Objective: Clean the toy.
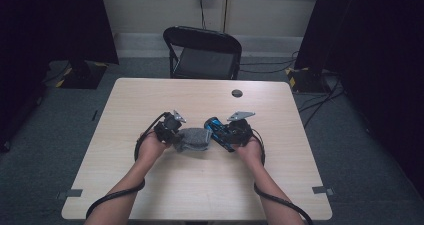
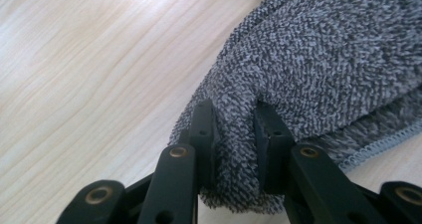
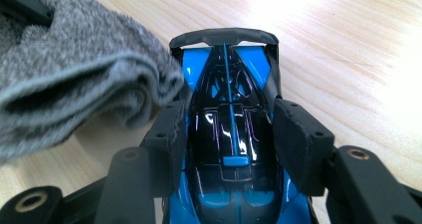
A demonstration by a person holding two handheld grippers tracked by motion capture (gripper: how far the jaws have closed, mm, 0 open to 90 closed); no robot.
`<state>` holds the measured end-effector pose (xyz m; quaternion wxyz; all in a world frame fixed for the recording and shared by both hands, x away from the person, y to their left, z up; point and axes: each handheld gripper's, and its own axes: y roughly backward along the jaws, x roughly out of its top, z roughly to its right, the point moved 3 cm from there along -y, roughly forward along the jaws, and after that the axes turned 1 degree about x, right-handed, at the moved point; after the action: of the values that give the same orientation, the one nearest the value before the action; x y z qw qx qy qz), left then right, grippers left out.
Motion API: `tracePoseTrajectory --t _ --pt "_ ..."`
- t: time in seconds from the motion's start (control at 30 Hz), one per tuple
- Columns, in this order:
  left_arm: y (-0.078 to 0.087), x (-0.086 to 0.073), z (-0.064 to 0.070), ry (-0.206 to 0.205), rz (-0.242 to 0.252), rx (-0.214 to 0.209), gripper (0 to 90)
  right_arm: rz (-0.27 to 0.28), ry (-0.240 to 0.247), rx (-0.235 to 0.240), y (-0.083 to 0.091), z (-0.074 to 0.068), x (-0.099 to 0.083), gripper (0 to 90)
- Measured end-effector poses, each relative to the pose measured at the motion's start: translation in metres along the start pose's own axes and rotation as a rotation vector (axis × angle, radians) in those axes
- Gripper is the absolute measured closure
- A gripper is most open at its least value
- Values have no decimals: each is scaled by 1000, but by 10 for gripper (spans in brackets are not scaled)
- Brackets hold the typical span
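Looks like a wipe-down of a toy racing car (image 1: 218,131) with a grey terry cloth (image 1: 195,139), mid-table. To do this well: keep the right tool (image 1: 226,133) firm on the car's flanks, so the body cannot twist or squirt out under the rub. Draw the cloth across the bodywork in short passes, rather than shoving at the rear wing (image 3: 224,37), which looks the frailest part. Hold the pinch deep in the fabric; a shallow bite on loose pile probably slips.

Left tool (image 2: 233,134): nearly closed, a thick fold of cloth (image 2: 318,59) bunched between the two black jaws, hemmed edge trailing off to one side over the light wood table (image 2: 84,69).

Right tool (image 3: 230,134): jaws part-way open, one pad on each side of the blue-and-black car (image 3: 230,134), clamped about the cockpit, wing end pointing away from the hand.

Cloth (image 3: 74,79) sits just beside the car in the right gripper view, rolled edge right up against the wing corner, seemingly touching. From above, cloth between the two tools, car at the right tool's tip, both near the table (image 1: 150,190) centre.
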<state>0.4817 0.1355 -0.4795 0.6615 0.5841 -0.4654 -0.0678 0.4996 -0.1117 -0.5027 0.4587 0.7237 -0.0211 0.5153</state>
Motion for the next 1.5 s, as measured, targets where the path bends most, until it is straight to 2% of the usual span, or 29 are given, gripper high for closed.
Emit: tracePoseTrajectory --t 0.13,0.3,0.47,0.57,0.63,0.77,0.93,1.13,1.17,1.33,1.43,1.5 --pt "0 0 -5 11 3 3 737 2 0 -1 0 0 0 480" --pt "-2 3 -10 27 6 27 737 1 0 -1 0 0 0 479" --pt "-1 0 -19 68 16 41 737 0 1 0 0 0 0 479" --pt "3 -3 -25 76 15 62 737 1 1 0 0 0 0 479" --pt "7 -5 -29 96 29 71 737 2 0 0 0 0 0 479" --pt "15 -9 -32 108 47 72 738 2 0 -2 -1 0 0 479" --pt "24 -13 -22 81 77 41 738 1 2 -5 0 -1 0 479" --pt "35 -17 -3 45 116 -40 738 -2 1 -5 0 -1 0 479" --pt "36 -19 2 35 120 -59 737 -2 0 -4 0 0 0 478" --pt "38 -22 28 -20 135 -101 737 -8 -1 -2 0 0 1 479" --pt "40 -23 44 -56 141 -149 737 -10 -5 -1 0 0 1 479" --pt "40 -24 55 -85 157 -198 736 -10 -7 1 0 0 1 480"
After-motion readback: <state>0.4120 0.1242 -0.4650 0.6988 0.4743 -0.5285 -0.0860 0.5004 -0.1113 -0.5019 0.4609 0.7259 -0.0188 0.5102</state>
